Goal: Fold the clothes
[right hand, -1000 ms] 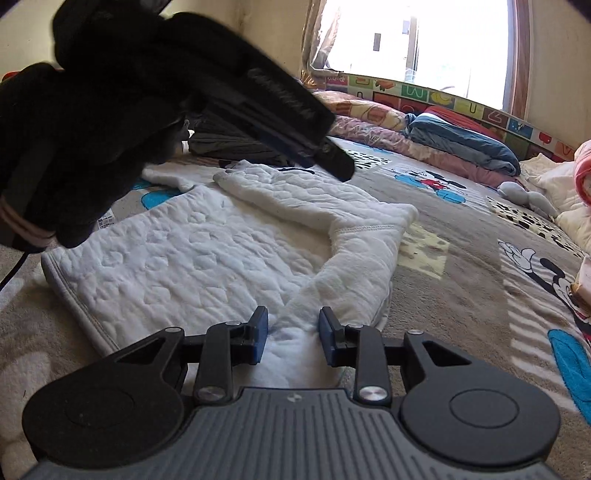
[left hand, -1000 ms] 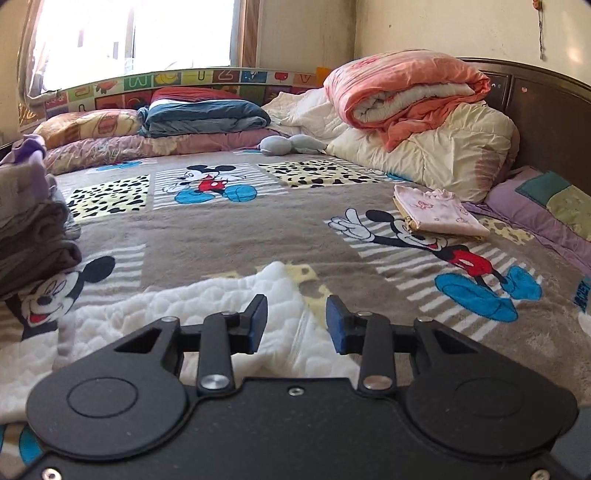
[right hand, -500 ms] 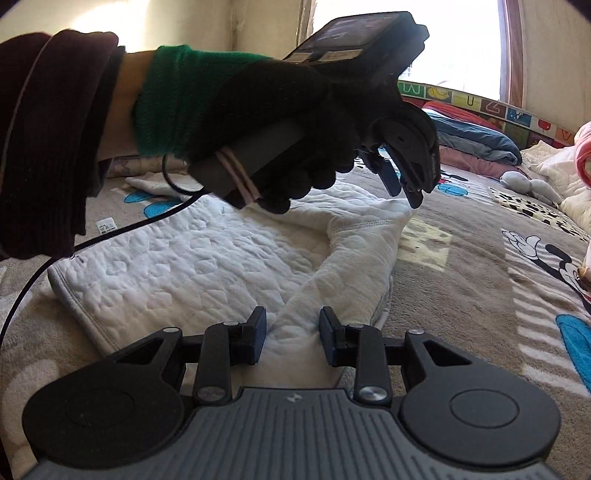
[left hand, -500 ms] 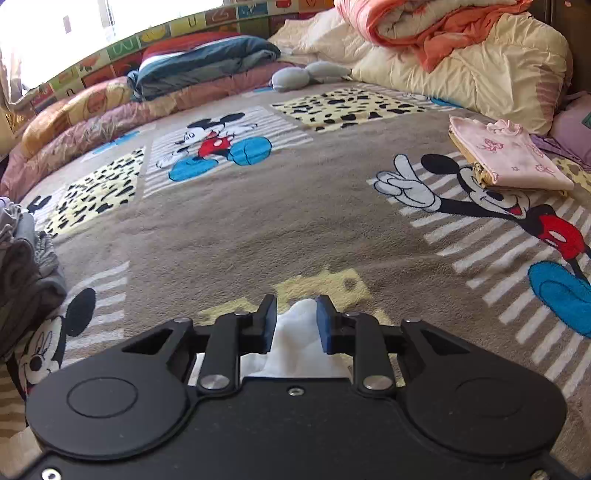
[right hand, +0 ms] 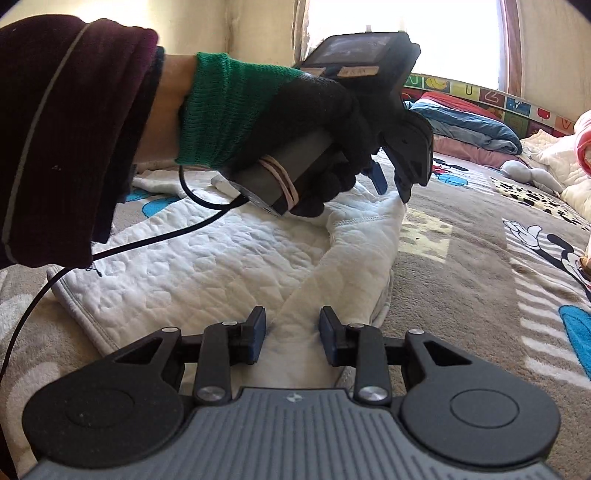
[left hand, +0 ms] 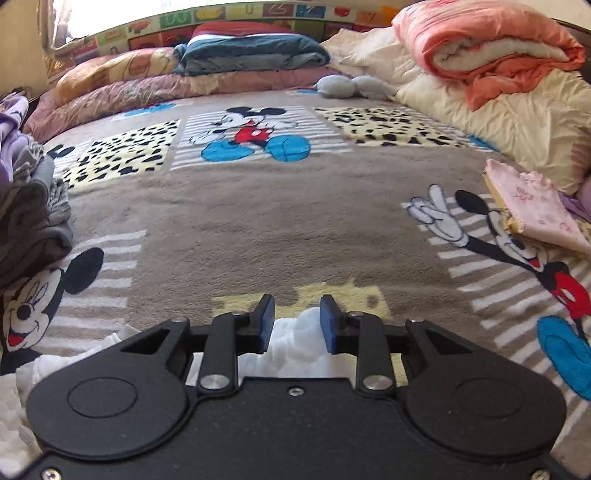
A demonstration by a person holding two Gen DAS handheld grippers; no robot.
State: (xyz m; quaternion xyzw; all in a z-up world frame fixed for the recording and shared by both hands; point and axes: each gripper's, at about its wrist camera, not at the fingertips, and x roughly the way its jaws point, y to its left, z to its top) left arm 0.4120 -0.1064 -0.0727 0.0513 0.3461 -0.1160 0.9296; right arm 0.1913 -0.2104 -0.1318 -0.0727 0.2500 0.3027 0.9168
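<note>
Now | step: sleeve fold | white quilted top [right hand: 207,266] spread on blanket [left hand: 295,229], 12 o'clock | left gripper [left hand: 297,323] jaws opening, sleeve tip between | right gripper [right hand: 291,334] parted, astride sleeve, unpinched | next: regrip.

I am in a bedroom at home. A big bed has a cartoon mouse blanket [left hand: 258,221], pillows [left hand: 509,122] and a rolled orange quilt [left hand: 480,48]. Folded clothes [left hand: 532,199] lie on it. A bright window [right hand: 402,33], I think, is behind.
</note>
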